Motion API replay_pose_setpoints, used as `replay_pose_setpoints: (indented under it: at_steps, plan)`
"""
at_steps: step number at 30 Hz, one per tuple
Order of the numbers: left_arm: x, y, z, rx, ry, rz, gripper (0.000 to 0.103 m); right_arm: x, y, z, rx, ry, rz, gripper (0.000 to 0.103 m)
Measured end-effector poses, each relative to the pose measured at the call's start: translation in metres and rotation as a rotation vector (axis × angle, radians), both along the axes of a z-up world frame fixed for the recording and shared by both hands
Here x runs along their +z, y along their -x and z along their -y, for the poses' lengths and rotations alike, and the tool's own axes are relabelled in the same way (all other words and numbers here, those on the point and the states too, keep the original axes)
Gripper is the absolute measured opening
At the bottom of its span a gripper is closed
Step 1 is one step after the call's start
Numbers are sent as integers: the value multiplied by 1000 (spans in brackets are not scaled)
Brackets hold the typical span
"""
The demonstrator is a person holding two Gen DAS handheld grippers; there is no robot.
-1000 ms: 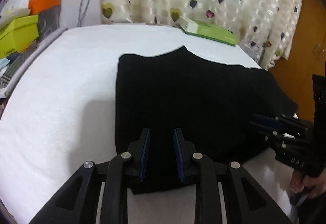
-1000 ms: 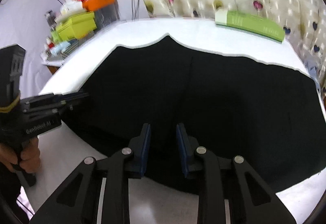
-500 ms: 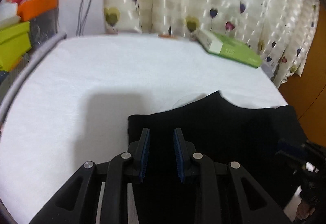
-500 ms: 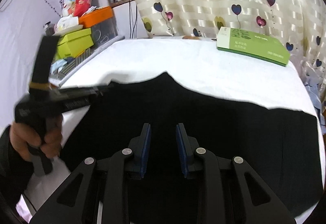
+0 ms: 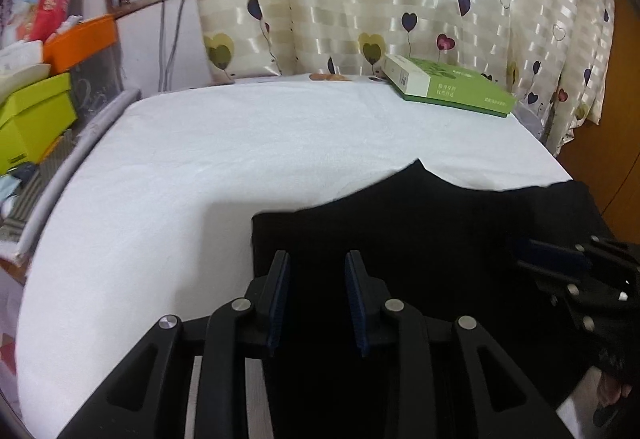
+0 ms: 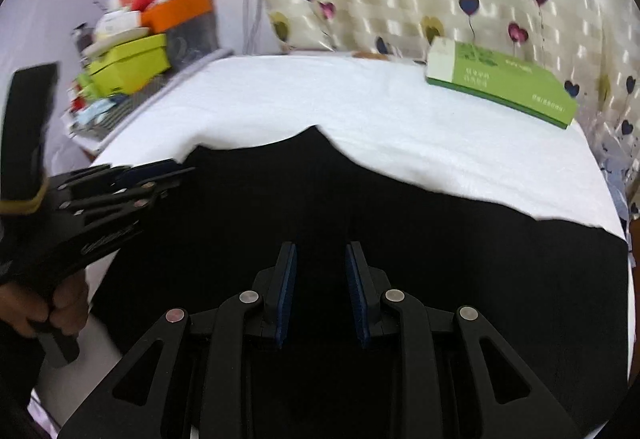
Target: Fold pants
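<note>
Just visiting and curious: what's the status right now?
Both grippers, left and right, open, empty. Black pants flat on white table. Green box far side, clear.

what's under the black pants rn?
The black pants lie flat on the white cloth-covered table, which shows bare around their far and left edges. Whatever might be beneath the fabric itself is covered; no bulge shows.
</note>
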State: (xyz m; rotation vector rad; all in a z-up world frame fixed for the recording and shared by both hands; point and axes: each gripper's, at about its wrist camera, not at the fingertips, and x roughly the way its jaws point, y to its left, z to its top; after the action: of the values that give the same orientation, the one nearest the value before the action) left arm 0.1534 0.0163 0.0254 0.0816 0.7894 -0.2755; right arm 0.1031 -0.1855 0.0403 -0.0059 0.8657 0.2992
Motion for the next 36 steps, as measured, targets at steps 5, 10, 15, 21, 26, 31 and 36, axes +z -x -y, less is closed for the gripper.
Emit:
replay_pose_setpoints:
  at_steps: [5,10,15,21,26,31,36]
  plan:
    - [11,35,-2,28,-10,31,30,-2,41,-6,19,8,21,27]
    - [14,61,0,30,-16,40,30,-15,52,-5,15,-7,-4,27]
    - [3,71,1,35,-22,5,30,-15,54,-2,-6,2,0,27]
    - [-14,78,3,24,-14,-41,30,-16,56,1,-14,9,-5,26]
    - [-20,83,6,10,-27,-21,31,-18,58,1,-18,13,-7,27]
    - [-20,87,0,6,3,-30,31,-19,60,2,-22,20,-9,27]
    - [-21,93,-3,-4,22,-39,31,-18,67,9,-29,-2,-18,29]
